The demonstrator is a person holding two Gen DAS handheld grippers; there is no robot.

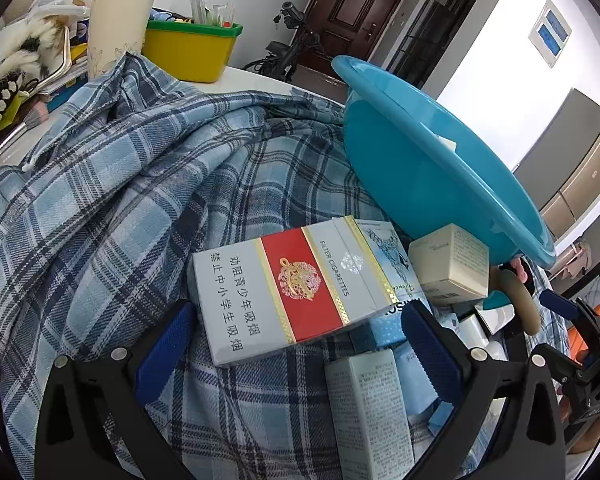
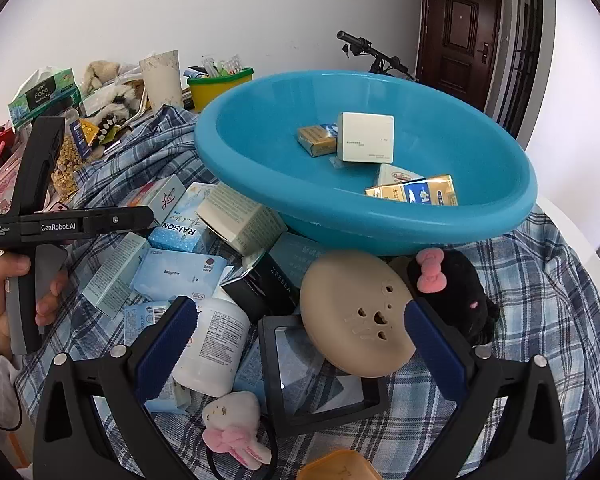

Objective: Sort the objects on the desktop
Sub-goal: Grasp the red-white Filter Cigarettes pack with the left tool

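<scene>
**Both grippers wide over a cluttered plaid cloth; much of the pile is masked**

Your left gripper (image 1: 296, 344) stands wide, jaws empty, with the red-and-grey cigarette pack (image 1: 288, 288) lying between and just ahead of the fingers on the plaid cloth (image 1: 100, 208). The pack rests tilted on a blue-printed box beneath it; that box is mostly covered and its label is only partly readable. A cream box (image 1: 450, 264) sits just beside, against the blue basin (image 1: 420, 160), whose inside is hidden from this view.

Your right gripper (image 2: 300, 344) is also wide and holds nothing. Between its fingers lie a white bottle (image 2: 216, 348), a black frame (image 2: 320, 376) and a tan perforated disc (image 2: 360, 312), the disc overlapping the frame. A black plush (image 2: 456, 288) with a pink bow is partly behind the right finger.

In the right wrist view the basin (image 2: 260, 168) holds a cream cube box (image 2: 366, 136) and several yellow packs; their print is too small to read. An orange item at the bottom edge is cut off.
</scene>
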